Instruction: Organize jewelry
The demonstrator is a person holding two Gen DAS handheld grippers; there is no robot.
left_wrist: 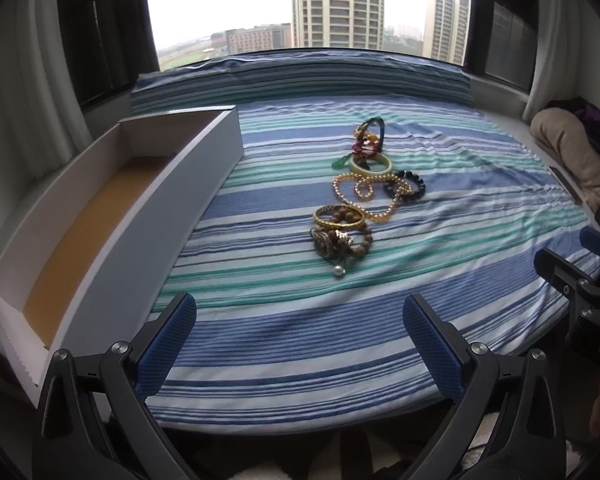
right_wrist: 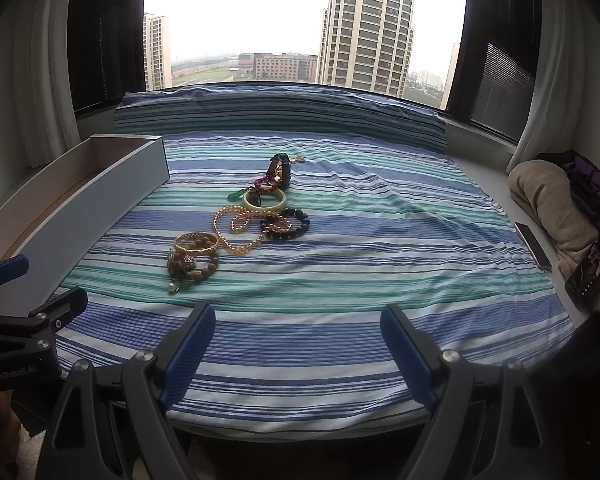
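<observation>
A: Entry, both wrist views. The left gripper hangs above the near edge of the striped cloth, fingers spread wide, nothing between them. The right gripper is the same: spread, empty, above the near edge.

B: Noted. Where does the jewelry sit?

A: In a loose line down the middle of the cloth, well ahead of both grippers. Nearest is a pearl pendant, touching a tangle of wooden bead bracelet and gold bangle. Behind those lies a gold bead chain, looped, overlapping a dark bead bracelet.

B: And farther back?

A: A pale jade bangle lies flat, a small green pendant just beside it. Farthest is a cluster with a red bead strand and a dark band standing upright; individual pieces there cannot be told apart.

B: Container?

A: A long white box with a brown floor lies along the left edge of the cloth, open on top, nothing visible inside. It is apart from the jewelry.

B: Surroundings?

A: A window behind the cloth; a beige cushion and a phone at the right, off the cloth.
</observation>
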